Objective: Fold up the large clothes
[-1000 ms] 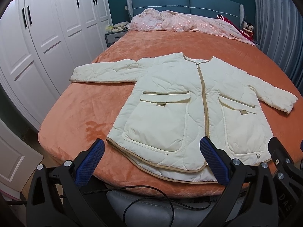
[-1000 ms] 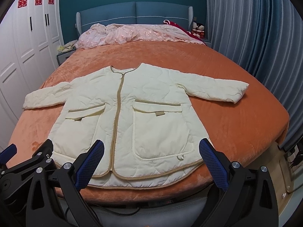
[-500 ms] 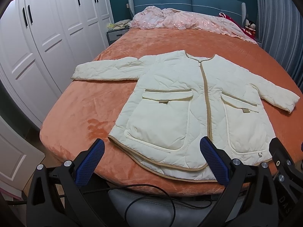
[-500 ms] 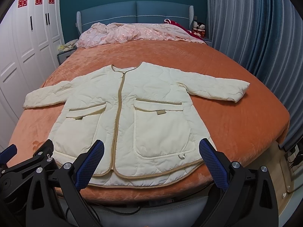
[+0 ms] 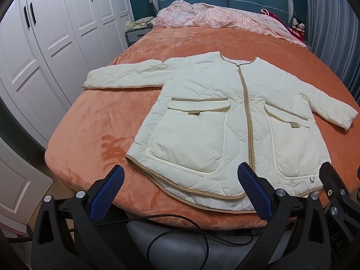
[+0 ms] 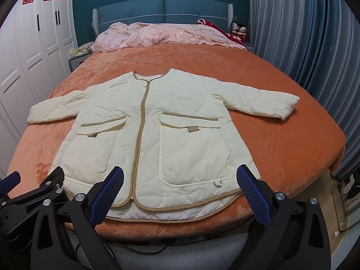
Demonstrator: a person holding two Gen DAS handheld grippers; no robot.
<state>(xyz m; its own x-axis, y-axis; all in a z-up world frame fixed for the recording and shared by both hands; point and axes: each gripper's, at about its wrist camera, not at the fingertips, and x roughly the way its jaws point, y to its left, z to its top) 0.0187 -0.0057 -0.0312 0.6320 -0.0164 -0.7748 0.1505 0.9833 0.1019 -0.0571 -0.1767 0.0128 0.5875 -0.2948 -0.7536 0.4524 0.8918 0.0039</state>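
Quilted jacket (image 5: 227, 121) spread flat, zipped, sleeves out, ready for folding, just beyond left gripper (image 5: 180, 191) and right gripper (image 6: 180, 191); both wide, empty.

**Lighting and picture quality**

Even, soft indoor light; source not visible. Shadows faint, the strongest under the jacket (image 5: 216, 121) hem. Mild sheen on the wardrobe (image 5: 56, 33) doors. Both views sharp at centre. Strong fisheye bending at the edges, with black vignette in the corners.
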